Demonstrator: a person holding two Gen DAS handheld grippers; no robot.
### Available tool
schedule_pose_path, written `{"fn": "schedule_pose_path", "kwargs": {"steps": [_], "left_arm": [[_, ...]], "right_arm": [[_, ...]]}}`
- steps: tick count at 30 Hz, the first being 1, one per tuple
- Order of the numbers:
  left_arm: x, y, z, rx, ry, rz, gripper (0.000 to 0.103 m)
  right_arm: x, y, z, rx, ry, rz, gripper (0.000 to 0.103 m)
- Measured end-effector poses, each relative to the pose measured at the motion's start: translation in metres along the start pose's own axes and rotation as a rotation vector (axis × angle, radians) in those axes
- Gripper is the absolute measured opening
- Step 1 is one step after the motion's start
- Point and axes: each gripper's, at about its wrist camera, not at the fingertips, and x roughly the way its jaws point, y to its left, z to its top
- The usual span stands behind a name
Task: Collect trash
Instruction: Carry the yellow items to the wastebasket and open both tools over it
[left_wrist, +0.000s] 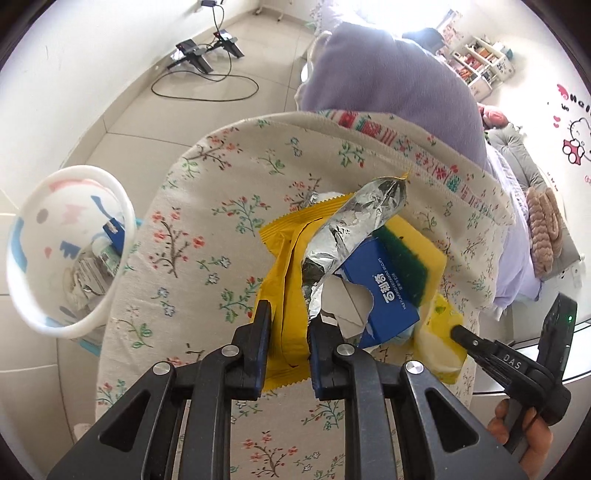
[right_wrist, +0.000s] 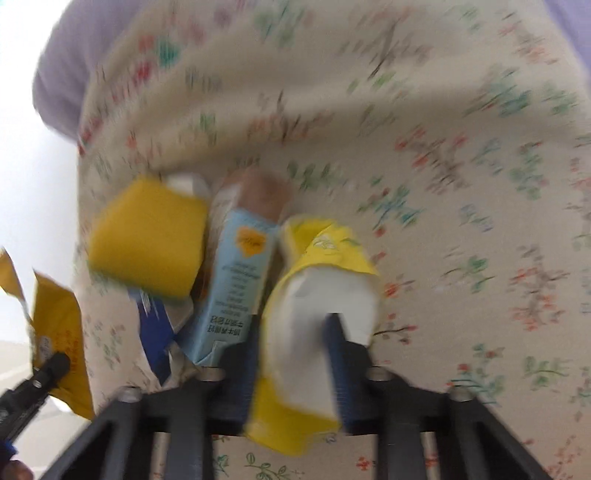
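Observation:
My left gripper (left_wrist: 289, 325) is shut on a yellow snack wrapper (left_wrist: 286, 266) with a torn foil lining (left_wrist: 354, 221), over the floral-cloth table (left_wrist: 207, 206). Beside it lie a torn blue carton (left_wrist: 384, 291) and a yellow-green sponge (left_wrist: 410, 254). My right gripper (right_wrist: 295, 332) is shut on a yellow-and-white tissue pack (right_wrist: 321, 295); it also shows at the right of the left wrist view (left_wrist: 443, 339). The right wrist view is blurred and shows the sponge (right_wrist: 147, 236), a light blue carton (right_wrist: 236, 280) and the yellow wrapper (right_wrist: 59, 332) at the left edge.
A white bin (left_wrist: 70, 251) with cartoon print stands left of the table on the floor and holds some trash. A purple cushion (left_wrist: 388, 85) lies beyond the table's far edge. Cables and stands (left_wrist: 207, 55) lie on the tiled floor.

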Motion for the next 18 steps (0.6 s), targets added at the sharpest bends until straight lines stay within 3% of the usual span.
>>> {"fn": "schedule_pose_path", "kwargs": {"steps": [1, 10, 14, 18], "left_arm": [[-0.001, 0.001, 0.002, -0.003, -0.002, -0.001, 0.019], [-0.02, 0.018, 0.003, -0.032, -0.02, -0.034, 0.019], [-0.031, 0.035, 0.007, -0.064, -0.037, -0.049, 0.019], [-0.043, 0.065, 0.012, -0.136, -0.053, -0.052, 0.019]], "right_arm": [[-0.005, -0.004, 0.0, 0.01, -0.013, 0.002, 0.011], [-0.022, -0.027, 0.004, 0.053, -0.051, -0.011, 0.01], [-0.046, -0.029, 0.006, 0.047, -0.138, -0.041, 0.01], [-0.074, -0.014, 0.007, 0.006, -0.253, 0.034, 0.01]]}}
